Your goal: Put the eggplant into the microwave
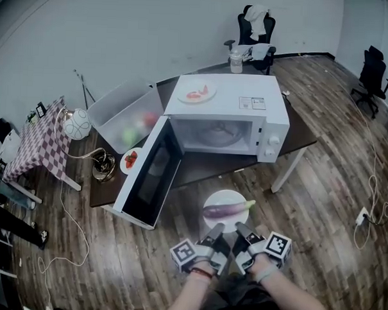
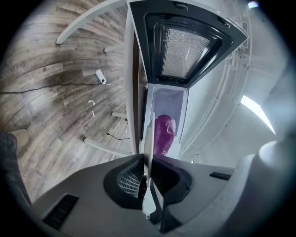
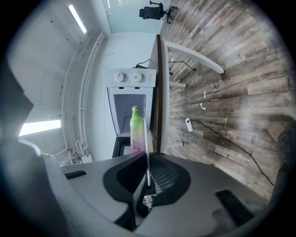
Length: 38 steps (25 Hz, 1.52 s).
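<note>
In the head view we see the left tool point(image 1: 215, 230) and the right tool point(image 1: 241, 229) side by side, both on the near rim of a white plate point(image 1: 225, 195) held up over the wooden floor point(image 1: 320, 208). The eggplant point(image 1: 225, 210) lies across that plate, its green stem end to the right. The microwave point(image 1: 228, 108) stands on the dark tabletop point(image 1: 299, 135) beyond the plate, with its door point(image 1: 151, 175) swung open to the left.

In the left gripper view we see the left tool point(image 2: 147, 178) clamped on the plate point(image 2: 148, 139), which shows edge-on between its jaws. The purple eggplant point(image 2: 163, 133) rests just past them, and the door point(image 2: 187, 44) fills the top.

In the right gripper view we see the right tool point(image 3: 147, 178) pinched on the plate point(image 3: 146, 139) rim as well. The eggplant point(image 3: 136, 127) lies beside the rim with its green tip towards the microwave point(image 3: 132, 76)
</note>
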Each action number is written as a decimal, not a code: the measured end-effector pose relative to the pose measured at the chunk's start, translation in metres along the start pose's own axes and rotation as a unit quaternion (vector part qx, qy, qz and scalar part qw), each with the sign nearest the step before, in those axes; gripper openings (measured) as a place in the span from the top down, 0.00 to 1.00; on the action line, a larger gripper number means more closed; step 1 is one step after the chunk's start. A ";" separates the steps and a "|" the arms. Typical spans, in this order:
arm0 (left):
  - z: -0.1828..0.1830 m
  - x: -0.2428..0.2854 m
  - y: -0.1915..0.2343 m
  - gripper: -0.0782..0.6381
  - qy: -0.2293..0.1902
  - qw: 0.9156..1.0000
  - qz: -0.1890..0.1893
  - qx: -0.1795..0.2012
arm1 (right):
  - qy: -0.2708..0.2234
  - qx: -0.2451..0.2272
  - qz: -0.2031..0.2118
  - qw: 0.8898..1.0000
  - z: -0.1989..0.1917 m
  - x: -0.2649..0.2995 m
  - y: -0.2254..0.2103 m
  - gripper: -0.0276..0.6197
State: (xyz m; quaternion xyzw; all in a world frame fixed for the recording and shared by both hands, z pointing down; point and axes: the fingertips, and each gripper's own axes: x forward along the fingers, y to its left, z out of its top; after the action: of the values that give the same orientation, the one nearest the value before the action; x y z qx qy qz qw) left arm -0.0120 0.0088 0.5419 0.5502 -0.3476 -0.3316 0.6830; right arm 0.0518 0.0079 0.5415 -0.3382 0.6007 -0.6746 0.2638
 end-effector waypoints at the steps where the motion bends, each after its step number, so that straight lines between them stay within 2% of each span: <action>1: 0.003 0.004 -0.001 0.84 -0.003 1.000 0.000 0.000 | 0.002 0.000 0.001 1.000 0.004 0.005 0.001 0.92; 9: 0.023 0.038 -0.010 0.84 -0.017 1.000 -0.009 0.001 | 0.017 0.001 0.008 1.000 0.029 0.037 0.005 0.92; 19: 0.032 0.057 -0.006 0.84 -0.030 1.000 0.000 -0.005 | 0.030 0.004 0.005 1.000 0.046 0.052 0.004 0.92; 32: 0.047 0.078 -0.010 0.84 -0.035 0.999 0.003 -0.018 | 0.039 0.002 0.000 0.999 0.061 0.073 0.008 0.92; 38: 0.058 0.092 -0.018 0.84 -0.024 1.000 0.000 -0.014 | 0.034 0.002 0.002 0.999 0.071 0.087 0.014 0.92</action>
State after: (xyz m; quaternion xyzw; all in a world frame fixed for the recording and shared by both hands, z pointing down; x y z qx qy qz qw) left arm -0.0125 -0.1018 0.5431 0.5323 -0.3592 -0.3493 0.6823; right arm 0.0506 -0.1052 0.5430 -0.3137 0.6089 -0.6861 0.2452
